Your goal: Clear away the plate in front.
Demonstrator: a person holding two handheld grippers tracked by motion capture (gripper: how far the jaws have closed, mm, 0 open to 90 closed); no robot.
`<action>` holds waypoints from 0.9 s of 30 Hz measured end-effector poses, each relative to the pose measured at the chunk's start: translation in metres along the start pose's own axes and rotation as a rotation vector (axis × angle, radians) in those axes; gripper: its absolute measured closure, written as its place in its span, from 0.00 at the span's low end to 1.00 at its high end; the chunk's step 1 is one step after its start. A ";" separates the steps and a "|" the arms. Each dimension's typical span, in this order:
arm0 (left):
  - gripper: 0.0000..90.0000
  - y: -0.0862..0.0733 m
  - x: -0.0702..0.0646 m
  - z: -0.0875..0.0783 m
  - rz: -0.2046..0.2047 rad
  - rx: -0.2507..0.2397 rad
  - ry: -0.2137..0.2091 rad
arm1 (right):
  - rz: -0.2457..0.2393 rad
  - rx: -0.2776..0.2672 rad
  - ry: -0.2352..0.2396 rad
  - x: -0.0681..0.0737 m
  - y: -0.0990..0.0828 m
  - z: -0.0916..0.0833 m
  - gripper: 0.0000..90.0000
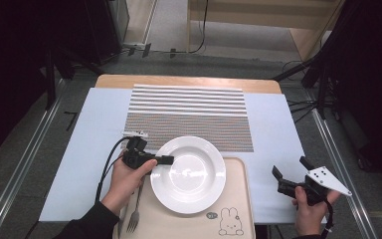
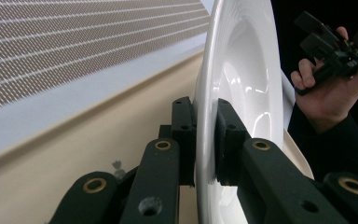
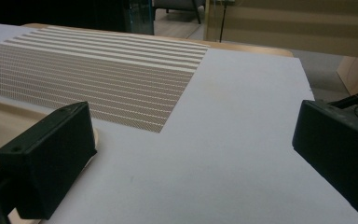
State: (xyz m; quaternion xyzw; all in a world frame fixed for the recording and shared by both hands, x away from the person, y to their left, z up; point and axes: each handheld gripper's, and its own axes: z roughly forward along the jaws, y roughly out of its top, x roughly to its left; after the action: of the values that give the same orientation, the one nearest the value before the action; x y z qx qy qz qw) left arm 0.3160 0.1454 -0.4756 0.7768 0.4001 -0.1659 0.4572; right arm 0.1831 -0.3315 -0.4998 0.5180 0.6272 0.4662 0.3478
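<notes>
A white plate lies partly on a beige tray printed with a rabbit, its far edge over the striped placemat. My left gripper is shut on the plate's left rim. In the left gripper view the rim is clamped between the two black pads. My right gripper is held above the table's right front corner, its jaws standing wide apart with nothing between them. In the right gripper view the two pads frame bare white cloth.
A fork lies on the tray's left edge beside my left forearm. The white cloth covers the table, with the wooden edge at the back. Dark stands and cables flank both sides.
</notes>
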 end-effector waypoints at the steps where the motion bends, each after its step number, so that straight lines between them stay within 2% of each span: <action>1: 0.90 -0.001 -0.001 0.000 0.002 0.004 -0.004 | -0.001 0.001 0.001 0.000 0.000 0.000 0.00; 12: 0.90 -0.016 -0.009 0.000 0.004 0.037 -0.036 | 0.000 0.004 0.000 0.001 0.000 0.000 0.00; 20: 0.90 -0.025 -0.009 -0.001 -0.014 0.046 -0.051 | -0.001 0.005 -0.001 0.001 0.000 0.000 0.00; 27: 0.90 -0.031 -0.015 -0.001 -0.008 0.064 -0.074 | -0.001 0.005 -0.002 0.001 0.000 0.000 0.00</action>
State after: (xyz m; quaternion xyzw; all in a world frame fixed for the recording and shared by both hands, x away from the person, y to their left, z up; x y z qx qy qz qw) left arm 0.2827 0.1468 -0.4834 0.7827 0.3803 -0.2091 0.4461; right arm 0.1832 -0.3303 -0.5002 0.5189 0.6285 0.4639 0.3472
